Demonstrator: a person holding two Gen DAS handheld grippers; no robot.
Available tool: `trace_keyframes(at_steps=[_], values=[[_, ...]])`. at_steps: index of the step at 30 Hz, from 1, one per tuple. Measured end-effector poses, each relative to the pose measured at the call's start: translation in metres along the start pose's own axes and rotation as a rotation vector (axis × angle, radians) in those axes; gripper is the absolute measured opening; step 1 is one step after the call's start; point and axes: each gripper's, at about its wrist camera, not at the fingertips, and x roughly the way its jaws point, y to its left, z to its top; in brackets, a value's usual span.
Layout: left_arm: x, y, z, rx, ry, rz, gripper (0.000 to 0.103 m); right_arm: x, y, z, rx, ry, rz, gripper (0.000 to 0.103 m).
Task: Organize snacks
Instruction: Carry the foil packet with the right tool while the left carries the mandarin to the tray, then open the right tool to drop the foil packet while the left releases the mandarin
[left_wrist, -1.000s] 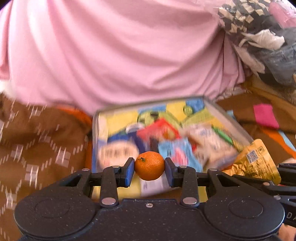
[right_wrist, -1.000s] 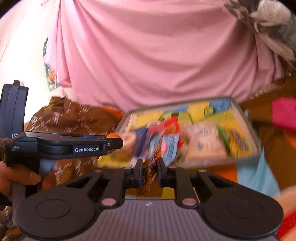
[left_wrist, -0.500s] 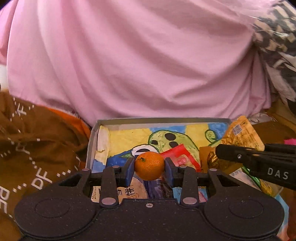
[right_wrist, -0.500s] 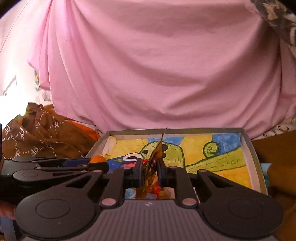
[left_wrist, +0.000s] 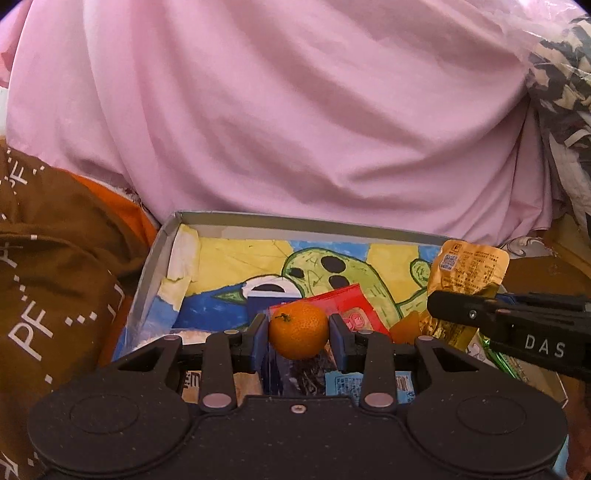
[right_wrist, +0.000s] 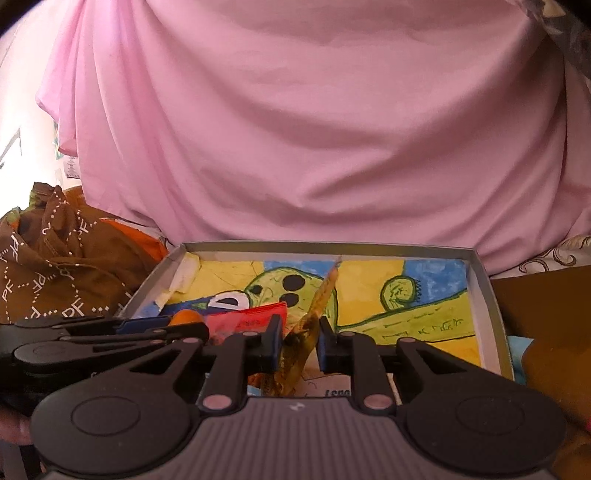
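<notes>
1. The left gripper (left_wrist: 298, 334) has its jaws closed partway on a mandarin (left_wrist: 298, 330); both blue pads touch the fruit's sides, and its stem end is turned up and to the left.
2. The right gripper (right_wrist: 300, 341) pinches a gold packet (right_wrist: 306, 328) edge-on between its pads. In the left wrist view the same packet (left_wrist: 467, 273) stands upright above that gripper's black finger, its printed face with a small code square showing.
3. Under the left gripper lie several flat wrappers inside the box: a light blue one (left_wrist: 345, 384), a dark one just left of it, and a pale one farther left. Their print is too small to read.
4. Just beyond the mandarin, a red packet (left_wrist: 352, 302) lies flat on the box floor.
5. The box (right_wrist: 484, 295) is shallow and grey-walled, its floor painted with a green figure on yellow and blue. Both grippers hang over its near half; the far half of the floor is bare.
6. To the left of the box lies brown cloth (left_wrist: 48, 295) with white lettering, with an orange patch beside it.
7. Behind the box rises a pink sheet (right_wrist: 314, 129) that fills the upper view.
8. At far right sits a patterned black-and-cream bundle (left_wrist: 565, 81).
</notes>
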Motion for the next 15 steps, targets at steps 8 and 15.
trace_keyframes(at_steps=[8,15], values=[[0.001,-0.003,0.000,-0.004,0.004,0.018,0.038,0.004,-0.010,-0.004,0.025,0.028,-0.036,0.046],[-0.006,-0.006,0.002,-0.029,-0.009,0.005,0.057,-0.008,-0.018,-0.006,0.028,0.014,-0.084,0.075]])
